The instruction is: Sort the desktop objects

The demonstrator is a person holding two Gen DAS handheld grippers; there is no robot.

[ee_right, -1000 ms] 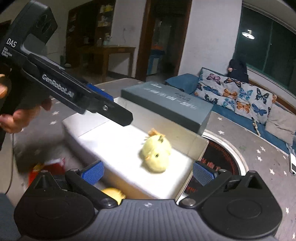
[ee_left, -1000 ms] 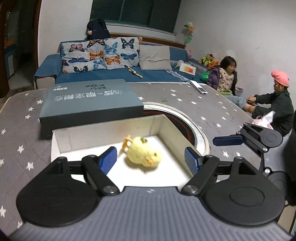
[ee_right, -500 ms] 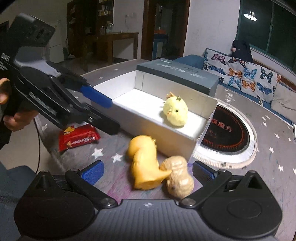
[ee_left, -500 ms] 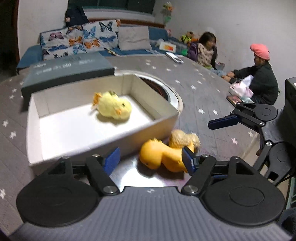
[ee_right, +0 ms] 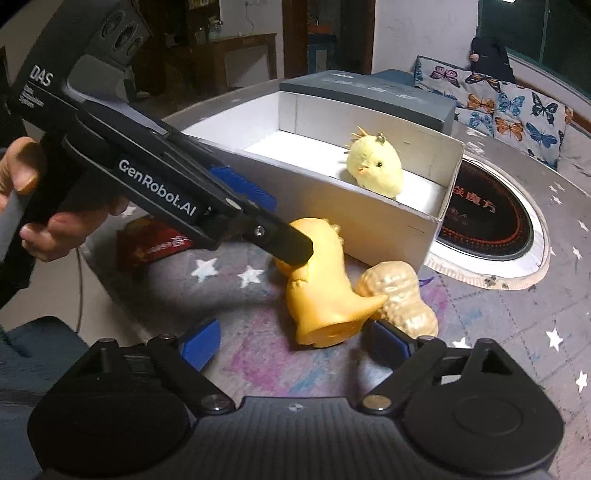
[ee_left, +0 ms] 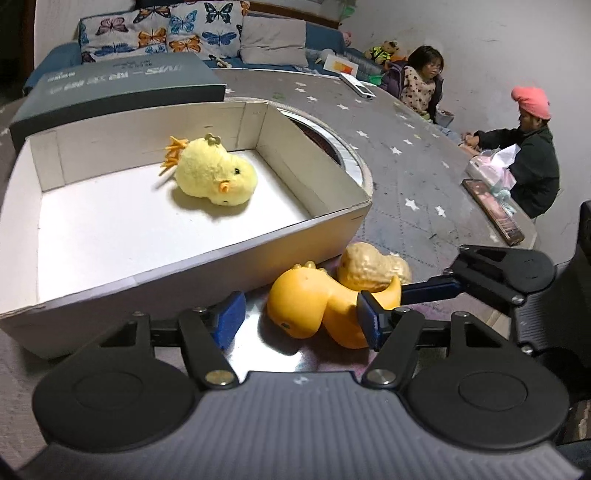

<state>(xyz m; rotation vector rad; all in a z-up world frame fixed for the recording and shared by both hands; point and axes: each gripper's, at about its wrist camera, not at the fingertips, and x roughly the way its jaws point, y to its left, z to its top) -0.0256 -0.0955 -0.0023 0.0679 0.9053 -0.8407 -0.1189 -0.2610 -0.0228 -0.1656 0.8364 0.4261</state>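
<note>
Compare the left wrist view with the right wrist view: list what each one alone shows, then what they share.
Only the left wrist view: two seated people at the table's far edge, and a white remote.

Only the right wrist view: a red packet on the table, a hand holding the left gripper, and a wooden table in the dark room behind.

Both: the white box with the yellow plush chick inside, the orange dinosaur toy, the peanut toy, the grey box and the butterfly cushions.
</note>
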